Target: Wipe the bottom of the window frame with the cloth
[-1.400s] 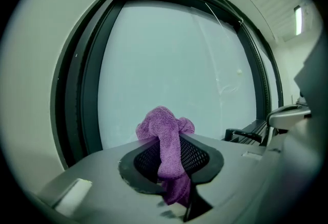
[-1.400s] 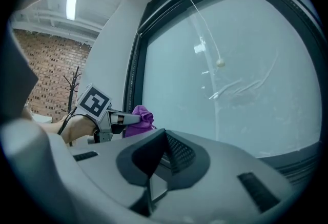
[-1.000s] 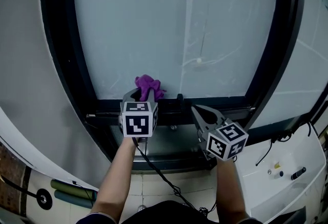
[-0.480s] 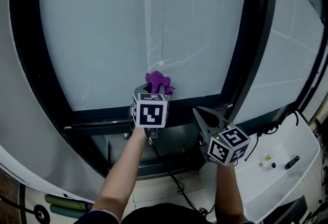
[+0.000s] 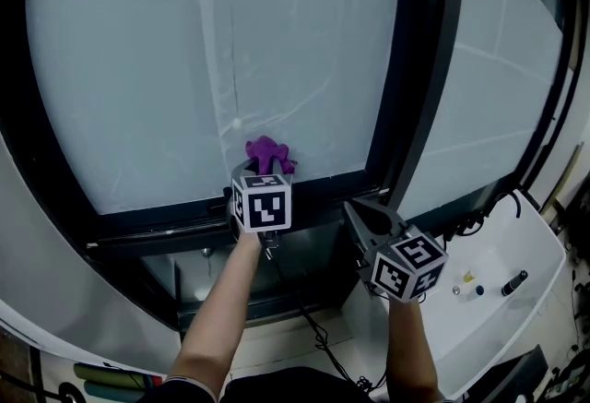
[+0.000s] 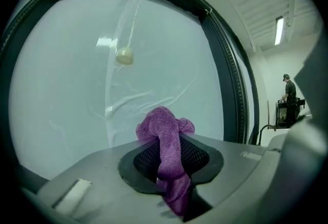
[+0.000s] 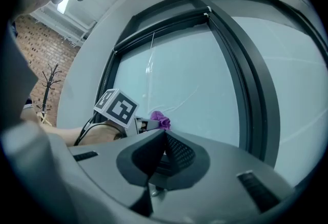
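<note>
Plainly, the left gripper (image 6: 169, 166) has its fingers (image 6: 197, 156) clamped on the purple cloth (image 6: 165, 136), whose bunched end pokes out past the tips toward the glass (image 5: 138, 69). That tuft sits just above the bottom of the window frame (image 5: 157, 224), which runs side to side, so the wipe should travel along it. The right gripper (image 7: 163, 151) hangs lower and to the right, its fingers closed together on nothing. A white tray (image 5: 516, 244) at lower right holds a dark pen-like thing (image 5: 513, 282) and small bits.
</note>
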